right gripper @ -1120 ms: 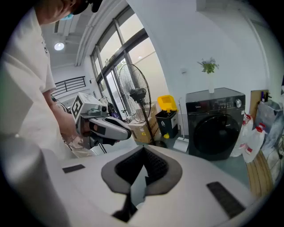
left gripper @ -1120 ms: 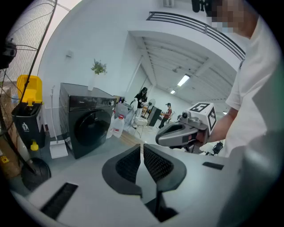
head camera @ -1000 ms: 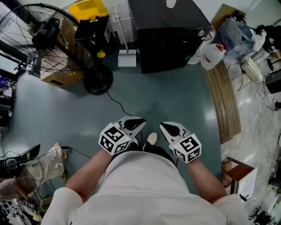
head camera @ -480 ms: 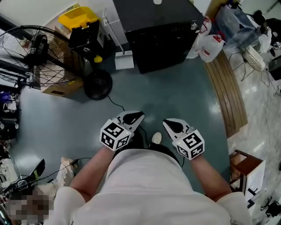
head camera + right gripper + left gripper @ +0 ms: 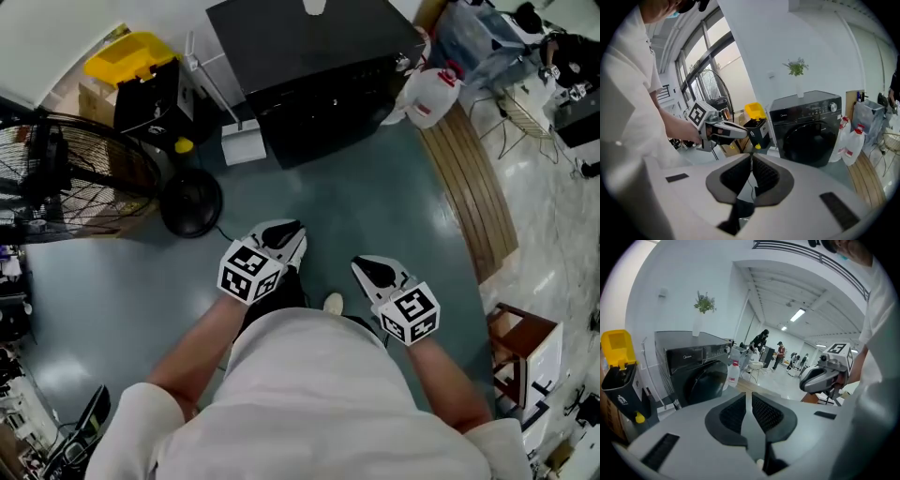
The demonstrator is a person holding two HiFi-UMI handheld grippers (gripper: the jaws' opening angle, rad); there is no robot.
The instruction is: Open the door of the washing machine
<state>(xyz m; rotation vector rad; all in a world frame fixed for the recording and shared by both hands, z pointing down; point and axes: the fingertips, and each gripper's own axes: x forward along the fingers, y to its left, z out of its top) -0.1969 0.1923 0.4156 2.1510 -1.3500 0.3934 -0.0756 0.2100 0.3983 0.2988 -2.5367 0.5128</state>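
- Head view: a boxy black washing machine (image 5: pixel 319 66) stands on the glossy floor (image 5: pixel 375 206), well ahead of the left gripper (image 5: pixel 294 231) and right gripper (image 5: pixel 360 266).
- Left gripper view: the ribbed jaws nearly meet, holding nothing.
- Right gripper view: the jaws are pressed together, empty; the machine's round door (image 5: pixel 813 143) is closed.

Grey-green floor (image 5: pixel 375 216), white walls (image 5: pixel 684 291), a standing fan (image 5: pixel 84 173), ceiling strip lights (image 5: pixel 797 315), perhaps tall windows (image 5: pixel 701 61).

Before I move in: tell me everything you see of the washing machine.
The washing machine is a black front-loader, upright on the teal floor against the white wall. Its round door is shut; a control strip with a knob runs across the top front. A white vase with a green sprig stands on top. White jugs sit right of it.
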